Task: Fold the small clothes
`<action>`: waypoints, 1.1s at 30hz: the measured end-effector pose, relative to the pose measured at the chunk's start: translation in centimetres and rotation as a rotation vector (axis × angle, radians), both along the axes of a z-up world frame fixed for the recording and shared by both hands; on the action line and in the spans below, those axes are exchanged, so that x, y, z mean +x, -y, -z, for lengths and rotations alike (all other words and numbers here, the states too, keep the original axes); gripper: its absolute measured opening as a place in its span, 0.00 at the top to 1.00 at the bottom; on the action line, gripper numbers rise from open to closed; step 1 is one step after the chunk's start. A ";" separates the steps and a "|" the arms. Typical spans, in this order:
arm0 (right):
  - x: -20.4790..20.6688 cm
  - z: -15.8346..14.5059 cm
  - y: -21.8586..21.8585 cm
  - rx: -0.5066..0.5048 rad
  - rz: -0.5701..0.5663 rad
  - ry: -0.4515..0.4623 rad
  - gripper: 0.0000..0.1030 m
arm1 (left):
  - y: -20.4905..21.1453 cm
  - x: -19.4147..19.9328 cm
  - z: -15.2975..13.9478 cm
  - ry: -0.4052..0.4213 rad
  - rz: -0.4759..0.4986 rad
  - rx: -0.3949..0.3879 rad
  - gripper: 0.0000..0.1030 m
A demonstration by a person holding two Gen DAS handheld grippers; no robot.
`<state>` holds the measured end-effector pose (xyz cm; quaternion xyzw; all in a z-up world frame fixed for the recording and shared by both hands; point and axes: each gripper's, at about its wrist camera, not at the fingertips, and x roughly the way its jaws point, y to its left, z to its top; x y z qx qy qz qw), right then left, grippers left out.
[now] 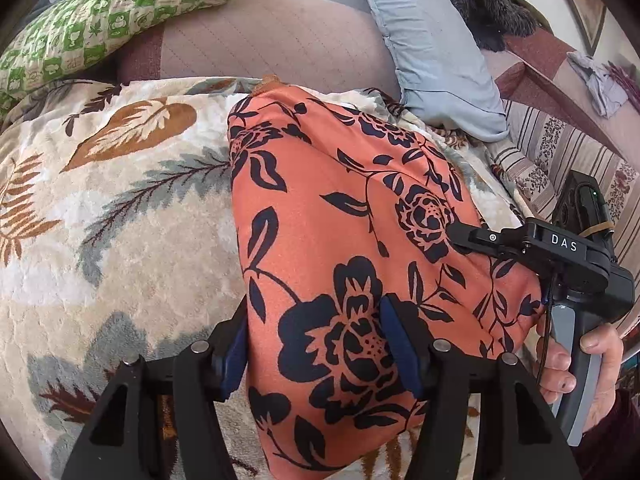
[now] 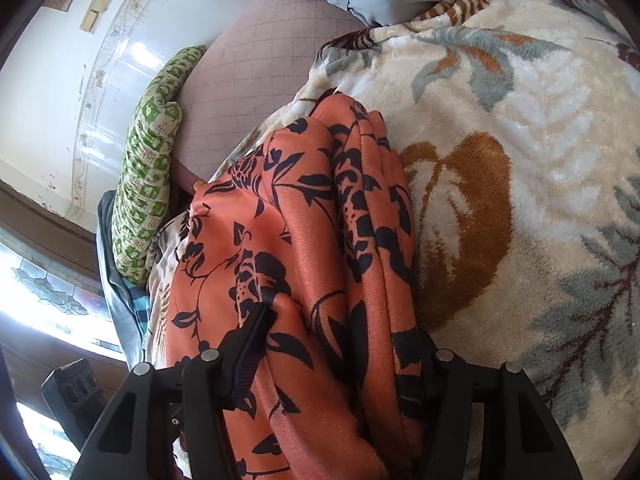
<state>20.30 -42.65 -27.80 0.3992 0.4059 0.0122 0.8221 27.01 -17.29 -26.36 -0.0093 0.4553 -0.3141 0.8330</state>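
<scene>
An orange floral garment lies folded on a leaf-patterned fleece blanket (2 pillows behind, a tiled wall beyond). Left gripper and right gripper straddle it, jaws apart.

Garment lies on the blanket, which covers the bed. Left gripper straddles its near end, cloth between the fingers. Right gripper sits on its right side. Behind the blanket: pillow at right, cushion at left.
</scene>
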 end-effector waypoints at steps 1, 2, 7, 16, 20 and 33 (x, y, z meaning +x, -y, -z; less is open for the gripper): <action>0.0 0.1 0.1 0.008 0.001 0.000 0.38 | 0.2 0.0 0.1 0.004 0.001 0.009 0.30; 0.0 0.2 0.1 0.017 0.007 -0.003 0.37 | 0.4 0.0 0.2 0.006 0.005 0.020 0.28; 0.1 0.4 0.0 0.014 0.004 -0.001 0.32 | 0.8 -0.2 0.5 0.022 0.011 0.023 0.26; 0.3 -1.7 -2.5 -0.162 -0.044 0.023 0.48 | 0.8 -0.8 -0.2 0.072 0.020 0.045 0.45; 0.3 -3.1 -3.7 -0.237 -0.049 0.029 0.54 | 0.6 -0.9 -0.8 0.084 0.019 0.042 0.54; -0.4 -7.7 -7.8 -0.374 -0.097 0.130 0.62 | -1.7 -1.9 -4.5 0.137 -0.014 0.035 0.62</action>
